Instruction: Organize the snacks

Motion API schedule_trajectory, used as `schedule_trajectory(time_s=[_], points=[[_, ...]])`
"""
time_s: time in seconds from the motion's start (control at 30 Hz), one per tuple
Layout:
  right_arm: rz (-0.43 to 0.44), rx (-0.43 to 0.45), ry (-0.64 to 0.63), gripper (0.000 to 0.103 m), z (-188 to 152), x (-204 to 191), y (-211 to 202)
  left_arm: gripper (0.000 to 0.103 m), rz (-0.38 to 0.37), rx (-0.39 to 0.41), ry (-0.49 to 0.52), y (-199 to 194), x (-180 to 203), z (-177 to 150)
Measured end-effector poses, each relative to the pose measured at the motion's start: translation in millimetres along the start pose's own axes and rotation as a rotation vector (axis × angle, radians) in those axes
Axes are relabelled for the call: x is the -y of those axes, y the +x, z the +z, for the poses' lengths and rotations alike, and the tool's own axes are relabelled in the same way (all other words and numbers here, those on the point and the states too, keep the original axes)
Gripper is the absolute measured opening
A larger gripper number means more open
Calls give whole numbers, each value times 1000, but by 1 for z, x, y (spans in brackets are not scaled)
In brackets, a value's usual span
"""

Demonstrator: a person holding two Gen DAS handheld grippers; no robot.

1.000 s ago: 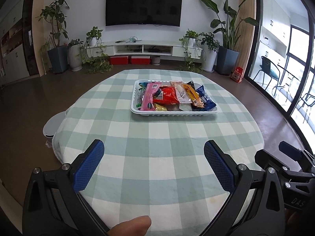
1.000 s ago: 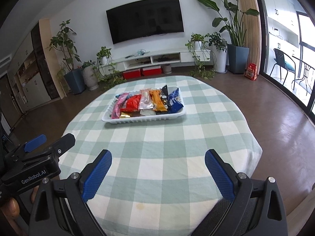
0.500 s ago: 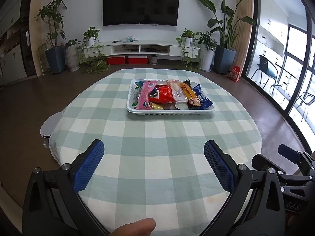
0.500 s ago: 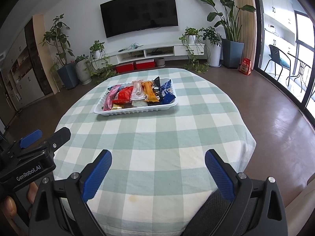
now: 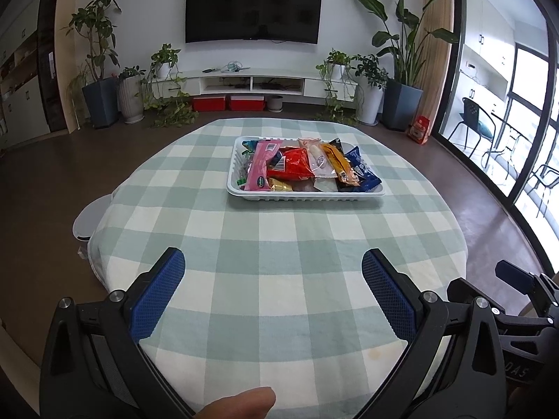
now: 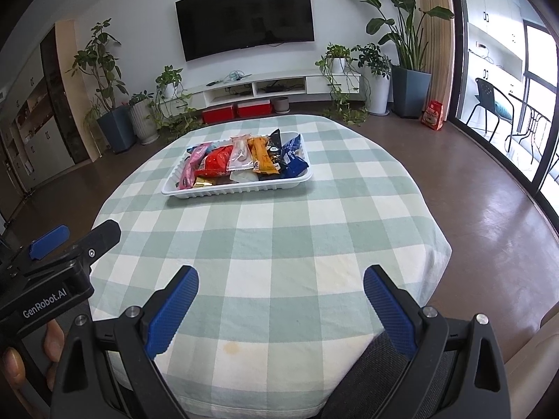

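Observation:
A white tray (image 5: 304, 196) (image 6: 241, 190) sits on the far half of a round table with a green checked cloth (image 5: 279, 265) (image 6: 272, 244). It holds several snack packets: a pink one (image 5: 261, 169), a red one (image 5: 291, 164) (image 6: 216, 164), an orange one (image 5: 338, 164) (image 6: 262, 155) and a blue one (image 5: 361, 171) (image 6: 293, 160). My left gripper (image 5: 273, 289) is open and empty over the table's near edge. My right gripper (image 6: 279, 305) is open and empty beside it, well short of the tray.
Behind the table are a TV (image 5: 253, 8), a low white console (image 5: 258, 82) and potted plants (image 5: 99, 70). A glass door (image 5: 517, 104) is at the right. A round white object (image 5: 89, 218) lies on the floor at the table's left.
Both grippers have drawn back and risen a little, so the tray looks farther away and more of the table shows. Both stay open and empty.

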State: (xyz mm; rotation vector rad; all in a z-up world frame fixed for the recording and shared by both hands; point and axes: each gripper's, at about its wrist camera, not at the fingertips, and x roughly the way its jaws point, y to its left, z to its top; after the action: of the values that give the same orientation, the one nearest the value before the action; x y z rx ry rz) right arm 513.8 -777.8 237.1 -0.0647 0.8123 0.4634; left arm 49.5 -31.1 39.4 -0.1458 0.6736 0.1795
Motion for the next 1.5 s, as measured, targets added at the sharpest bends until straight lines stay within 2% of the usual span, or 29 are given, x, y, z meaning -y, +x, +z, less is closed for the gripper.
schedule_trajectory(time_s=[1.5], points=[[-10, -48, -17, 98, -13, -4, 9, 103, -1, -6, -1, 2, -1, 3]])
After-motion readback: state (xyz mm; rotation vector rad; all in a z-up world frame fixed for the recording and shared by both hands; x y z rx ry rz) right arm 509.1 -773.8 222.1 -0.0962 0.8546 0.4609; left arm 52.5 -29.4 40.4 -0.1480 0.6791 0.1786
